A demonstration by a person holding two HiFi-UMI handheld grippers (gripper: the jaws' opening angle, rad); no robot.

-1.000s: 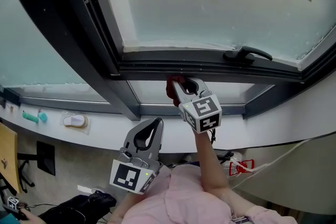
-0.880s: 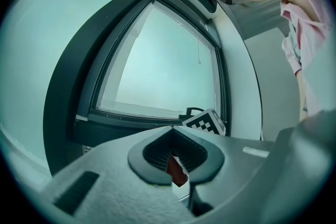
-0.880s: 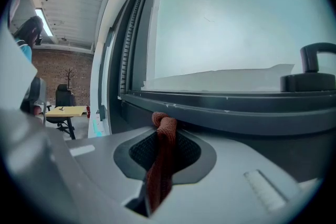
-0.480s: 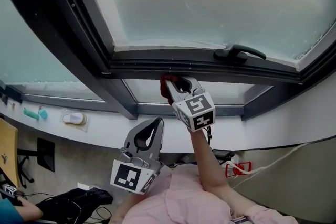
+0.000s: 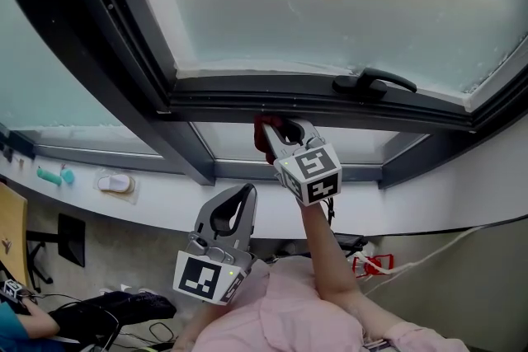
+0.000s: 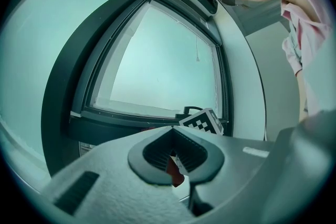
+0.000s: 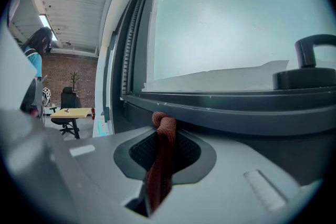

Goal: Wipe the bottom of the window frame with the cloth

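Note:
My right gripper (image 5: pixel 276 130) is shut on a dark red cloth (image 5: pixel 266 134), pressing it against the underside of the dark bottom rail of the window frame (image 5: pixel 247 105). In the right gripper view the cloth (image 7: pixel 161 160) hangs pinched between the closed jaws, its top bunched against the frame's bottom rail (image 7: pixel 220 107). My left gripper (image 5: pixel 234 206) is held low, well below the frame, shut with nothing in it. In the left gripper view the red cloth (image 6: pixel 176 173) shows beyond the closed jaws, below the bottom rail (image 6: pixel 126 123).
A black window handle (image 5: pixel 373 82) sits on the rail to the right of the cloth. A white sill (image 5: pixel 124 206) below carries a small white object (image 5: pixel 115 183) and a teal item (image 5: pixel 51 175). Cables and a dark bag (image 5: pixel 124 311) lie on the floor.
My right gripper with the cloth has slid a little left along the bottom rail, then held almost still. The left gripper has not moved.

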